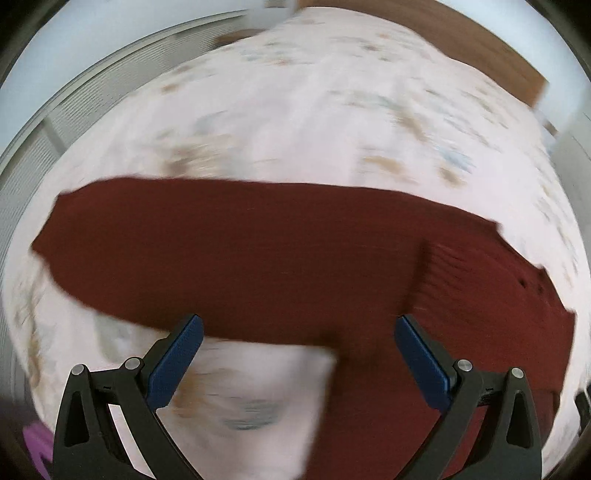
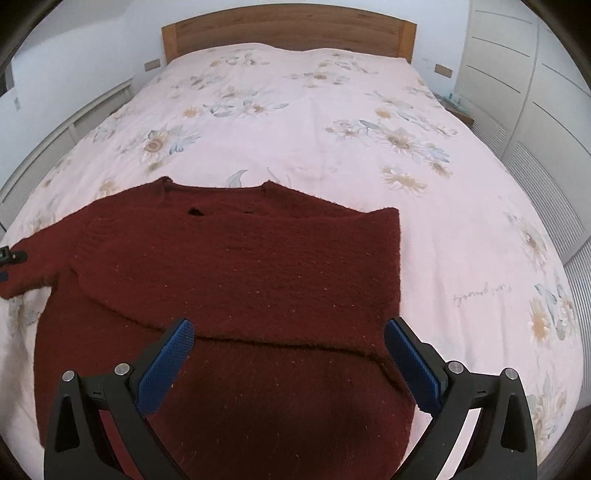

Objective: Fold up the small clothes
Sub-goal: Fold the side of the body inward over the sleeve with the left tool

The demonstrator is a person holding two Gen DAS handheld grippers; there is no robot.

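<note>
A dark red knitted sweater lies flat on the bed's near end, its right sleeve folded across the chest and its left sleeve stretched out to the left. My right gripper hovers open above the sweater's lower body, nothing between its blue pads. In the blurred left wrist view the same sweater shows as a wide red band, the left sleeve reaching left. My left gripper is open over the sleeve's near edge, holding nothing. Part of the left gripper peeks in at the left edge of the right wrist view.
The bed has a pale pink cover with a flower print and a wooden headboard at the far end. White wardrobe doors stand to the right, a white slatted panel to the left. A purple thing shows at the lower left.
</note>
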